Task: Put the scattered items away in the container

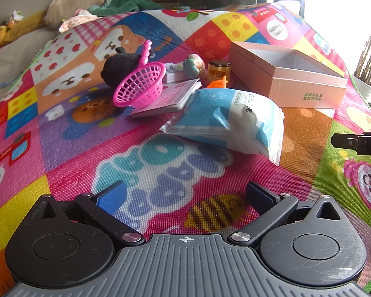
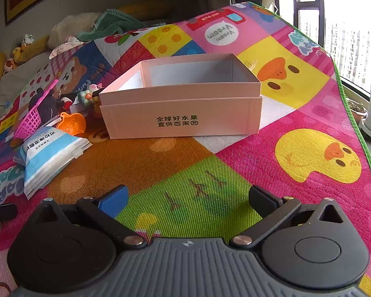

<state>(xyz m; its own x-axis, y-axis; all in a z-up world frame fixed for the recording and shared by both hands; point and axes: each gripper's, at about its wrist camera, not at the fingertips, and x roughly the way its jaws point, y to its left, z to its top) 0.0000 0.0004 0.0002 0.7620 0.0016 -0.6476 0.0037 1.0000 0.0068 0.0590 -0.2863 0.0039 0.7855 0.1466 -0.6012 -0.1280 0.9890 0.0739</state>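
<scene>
While both tools hang above the colourful play mat (image 1: 69, 148) with nothing between their fingers, the scattered items lie in a loose heap to the left of the container. Farthest left in the left wrist view sits a black plush toy (image 1: 120, 65), with a pink plastic basket (image 1: 141, 85) tipped on its side against it and resting on a flat white booklet (image 1: 172, 97). Right of the basket, farther back, stand a small pastel figurine (image 1: 194, 68) and a small amber jar (image 1: 219, 70), with an orange plastic piece (image 1: 219, 83) just in front of the jar. Nearer, a blue and white soft pack (image 1: 230, 118) lies partly over the booklet's edge. To the right stands the pink cardboard box (image 2: 183, 113), open on top and showing only bare inner walls. The left gripper (image 1: 184, 193) has its jaws spread wide over the mat, short of the soft pack. The right gripper (image 2: 188, 198) is likewise spread wide, facing the box's near wall.
</scene>
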